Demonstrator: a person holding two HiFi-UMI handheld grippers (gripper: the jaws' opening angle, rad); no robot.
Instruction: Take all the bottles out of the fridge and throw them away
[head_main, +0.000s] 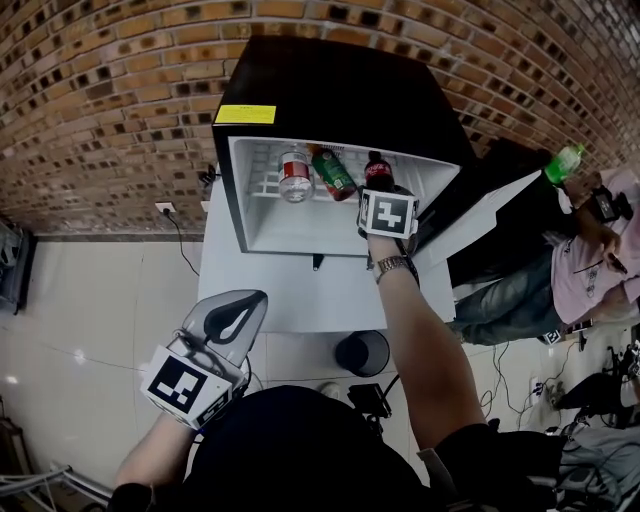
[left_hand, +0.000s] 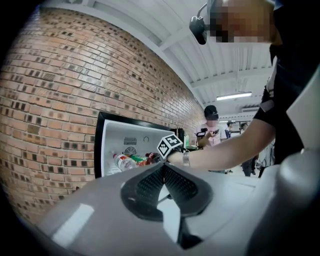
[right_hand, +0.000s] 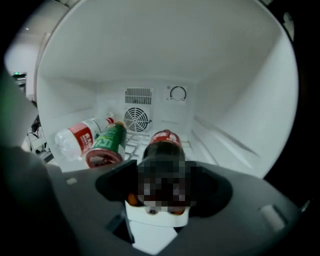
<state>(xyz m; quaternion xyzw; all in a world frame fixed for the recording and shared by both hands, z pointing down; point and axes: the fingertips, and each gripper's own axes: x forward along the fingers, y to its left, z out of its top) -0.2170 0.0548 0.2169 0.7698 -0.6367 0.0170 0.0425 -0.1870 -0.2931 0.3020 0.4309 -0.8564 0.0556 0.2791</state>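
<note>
A black mini fridge (head_main: 340, 95) stands open against the brick wall. On its shelf lie a clear bottle with a red label (head_main: 295, 175) (right_hand: 80, 137), a green bottle (head_main: 335, 172) (right_hand: 107, 142) and a dark cola bottle (head_main: 378, 170) (right_hand: 164, 142). My right gripper (head_main: 381, 192) (right_hand: 162, 167) reaches inside the fridge, its jaws wide and closed round the cola bottle's body. My left gripper (head_main: 250, 298) (left_hand: 163, 166) hangs back outside the fridge at lower left, shut and holding nothing.
The fridge door (head_main: 490, 215) swings open to the right. A black round bin (head_main: 362, 352) sits on the floor below the fridge. A seated person at far right has a green bottle (head_main: 565, 160) nearby. A wall socket (head_main: 165, 208) with a cable is at left.
</note>
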